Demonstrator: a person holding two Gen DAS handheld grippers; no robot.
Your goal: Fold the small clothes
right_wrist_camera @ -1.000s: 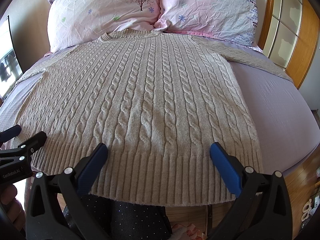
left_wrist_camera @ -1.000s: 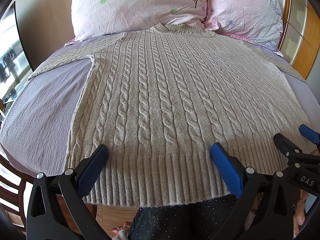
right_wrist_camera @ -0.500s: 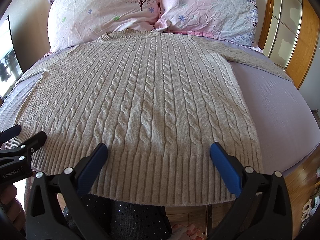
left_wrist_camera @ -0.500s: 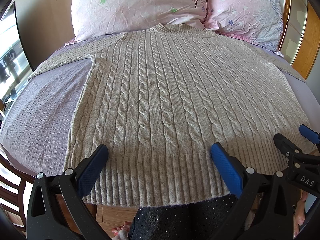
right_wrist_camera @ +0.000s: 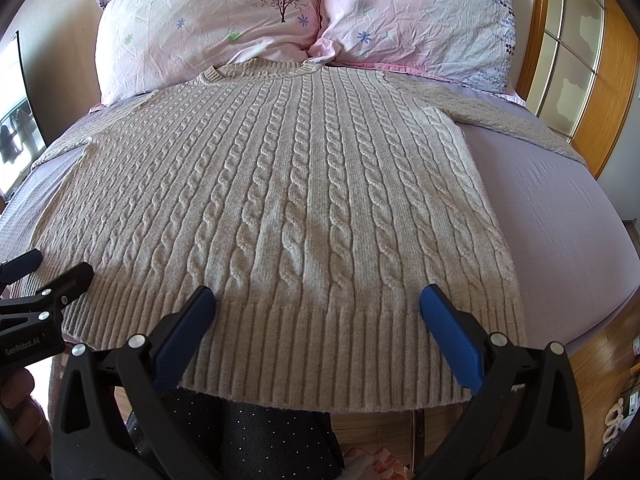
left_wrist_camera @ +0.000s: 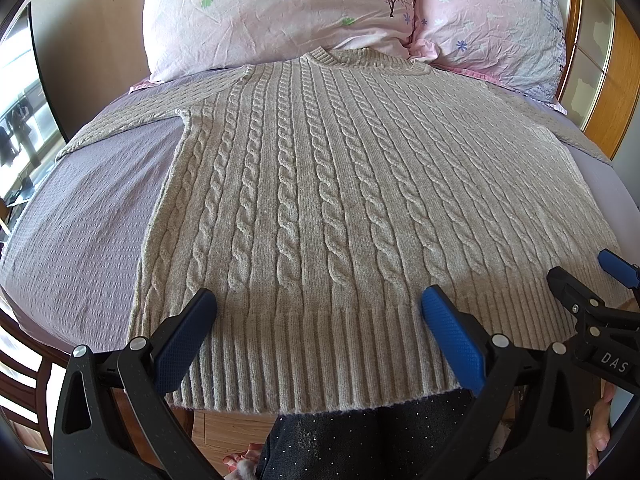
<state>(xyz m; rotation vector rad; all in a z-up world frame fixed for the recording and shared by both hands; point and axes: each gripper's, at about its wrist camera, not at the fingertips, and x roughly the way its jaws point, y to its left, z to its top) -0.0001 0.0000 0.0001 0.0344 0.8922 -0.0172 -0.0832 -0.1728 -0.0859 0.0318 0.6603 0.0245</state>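
A beige cable-knit sweater [left_wrist_camera: 340, 184] lies flat on the bed, neck toward the pillows, sleeves spread to both sides; it also shows in the right wrist view [right_wrist_camera: 288, 192]. Its ribbed hem hangs at the bed's near edge. My left gripper [left_wrist_camera: 320, 312] is open, held above the hem's left half. My right gripper [right_wrist_camera: 316, 308] is open above the hem's right half. Each gripper shows at the edge of the other's view: the right one [left_wrist_camera: 592, 280], the left one [right_wrist_camera: 44, 272]. Neither holds anything.
A lilac bedsheet [left_wrist_camera: 80, 220] covers the bed. Two pink floral pillows [left_wrist_camera: 280, 12] lie at the head. A wooden headboard with panes [right_wrist_camera: 568, 60] stands at the right. The person's dark trousers [left_wrist_camera: 352, 440] and wooden floor are below the bed edge.
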